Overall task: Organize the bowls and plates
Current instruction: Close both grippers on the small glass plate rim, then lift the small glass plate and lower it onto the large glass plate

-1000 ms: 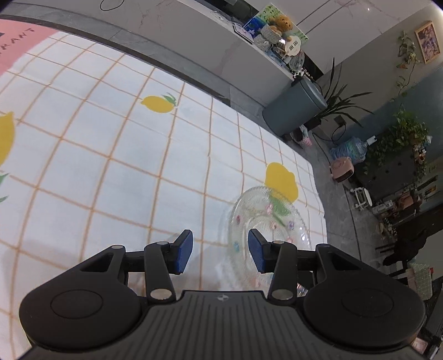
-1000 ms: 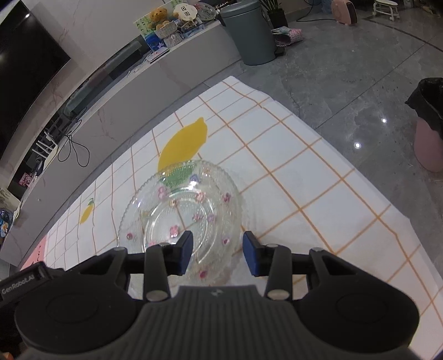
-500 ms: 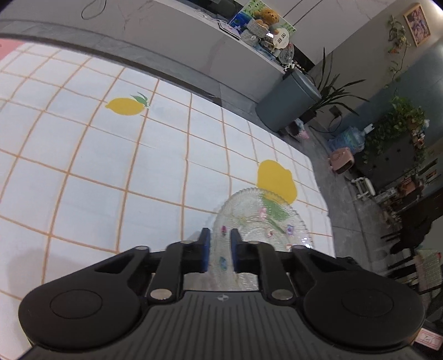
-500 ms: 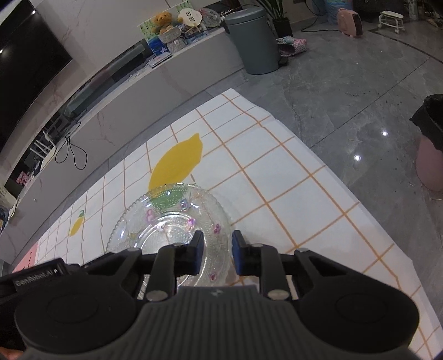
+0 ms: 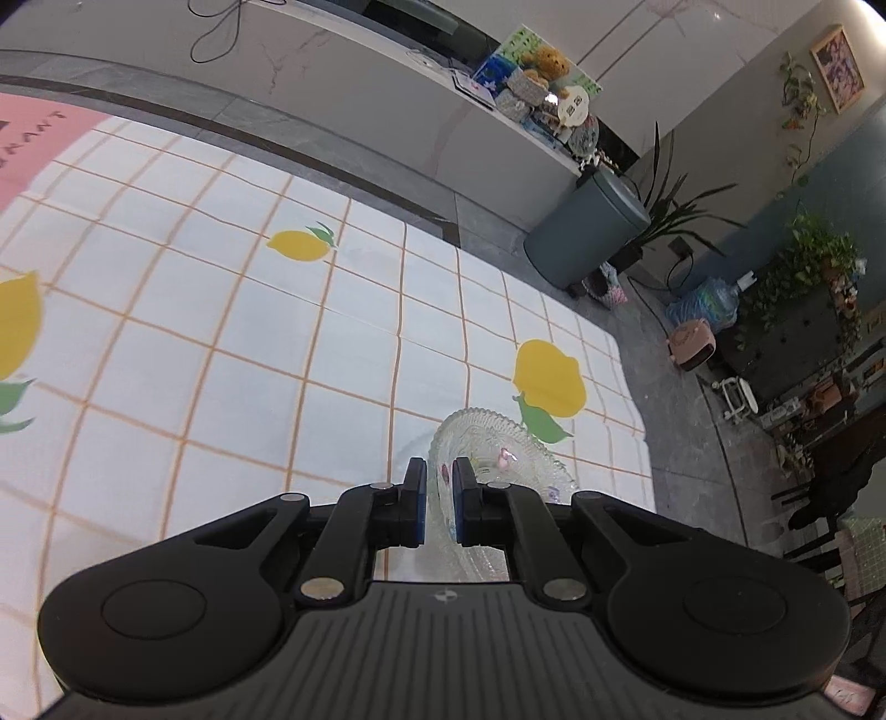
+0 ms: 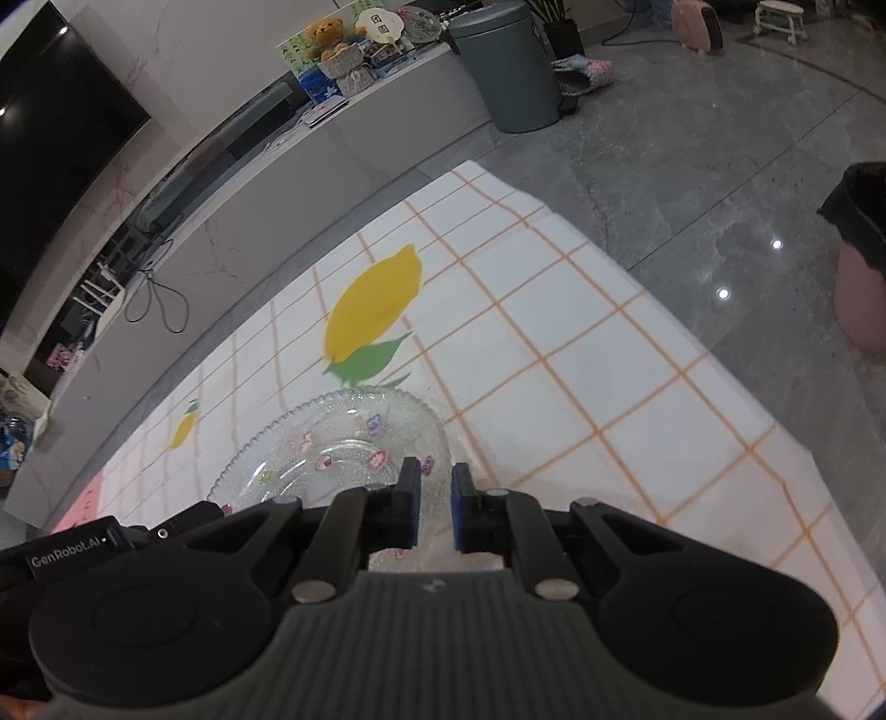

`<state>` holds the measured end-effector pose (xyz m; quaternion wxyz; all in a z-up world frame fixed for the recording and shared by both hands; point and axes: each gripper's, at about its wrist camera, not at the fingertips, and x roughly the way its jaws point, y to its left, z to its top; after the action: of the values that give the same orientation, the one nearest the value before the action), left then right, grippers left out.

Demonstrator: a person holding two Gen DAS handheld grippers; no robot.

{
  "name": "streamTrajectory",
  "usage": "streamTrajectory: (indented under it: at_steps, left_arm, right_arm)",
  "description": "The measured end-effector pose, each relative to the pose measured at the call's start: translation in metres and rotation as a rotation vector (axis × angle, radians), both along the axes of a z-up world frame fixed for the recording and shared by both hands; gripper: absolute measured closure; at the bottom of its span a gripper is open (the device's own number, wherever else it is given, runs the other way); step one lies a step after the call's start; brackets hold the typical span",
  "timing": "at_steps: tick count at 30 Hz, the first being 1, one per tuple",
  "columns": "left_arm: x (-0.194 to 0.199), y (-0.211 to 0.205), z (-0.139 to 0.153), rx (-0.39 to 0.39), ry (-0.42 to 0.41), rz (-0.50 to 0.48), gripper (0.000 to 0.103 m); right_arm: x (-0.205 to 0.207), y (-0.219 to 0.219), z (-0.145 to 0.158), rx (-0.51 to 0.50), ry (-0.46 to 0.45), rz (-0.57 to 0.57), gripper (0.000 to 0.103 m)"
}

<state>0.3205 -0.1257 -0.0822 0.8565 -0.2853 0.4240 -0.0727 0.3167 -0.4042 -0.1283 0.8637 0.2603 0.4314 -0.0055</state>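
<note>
Lemon-printed cloth point(image 5: 232, 354) with an orange grid covers the floor, laid over grey polished tiles in a living room.

Nearest the left wrist camera, the left gripper point(image 5: 439, 501) has its blue pads pinched on the rim of a clear glass plate point(image 5: 498, 459); the jaws have just been closing, with the plate edge between them. In this view the plate stands tilted, its rim rising toward 12 o'clock, its face turned toward 3 o'clock. A yellow lemon print point(image 5: 549, 378) lies just beyond it at 1 o'clock.

From the right wrist camera, the right gripper point(image 6: 433, 507) is likewise clamped on the same glass plate point(image 6: 332, 448), at the rim's near edge at 5 o'clock; its jaws too have just been closing. The plate, scalloped and dotted with small pink flowers, holds nothing. It spreads toward 10 o'clock from the pads.

Farther off, a grey-green bin point(image 6: 506, 61) stands at 12 o'clock beside a low white counter point(image 6: 354, 133) carrying a teddy bear point(image 6: 326, 36). A pink bin point(image 6: 864, 260) with a black liner sits at 3 o'clock.
</note>
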Motion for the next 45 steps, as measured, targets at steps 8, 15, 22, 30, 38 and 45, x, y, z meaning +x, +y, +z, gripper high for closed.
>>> streamTrajectory:
  at_steps: [8, 15, 22, 30, 38, 45]
  left_arm:
    - [-0.046, 0.007, 0.026, 0.034, -0.030, 0.011, 0.094]
    - [-0.093, 0.024, 0.047, 0.029, -0.059, 0.038, 0.094]
    - [-0.152, 0.048, 0.068, 0.054, -0.112, 0.046, 0.094]
    - [-0.211, 0.070, 0.072, 0.043, -0.126, 0.053, 0.094]
    - [-0.244, 0.081, 0.066, 0.031, -0.119, 0.031, 0.094]
    - [-0.268, 0.098, 0.050, 0.039, -0.095, 0.049, 0.094]
  right_arm:
    - [-0.044, 0.010, 0.015, 0.032, -0.026, 0.016, 0.094]
    - [-0.091, 0.023, 0.029, 0.074, -0.056, 0.032, 0.094]
    - [-0.143, 0.044, 0.041, 0.114, -0.087, 0.082, 0.094]
    - [-0.195, 0.066, 0.041, 0.136, -0.090, 0.131, 0.094]
    - [-0.228, 0.074, 0.035, 0.137, -0.074, 0.150, 0.094]
    - [-0.241, 0.086, 0.030, 0.121, -0.073, 0.189, 0.095]
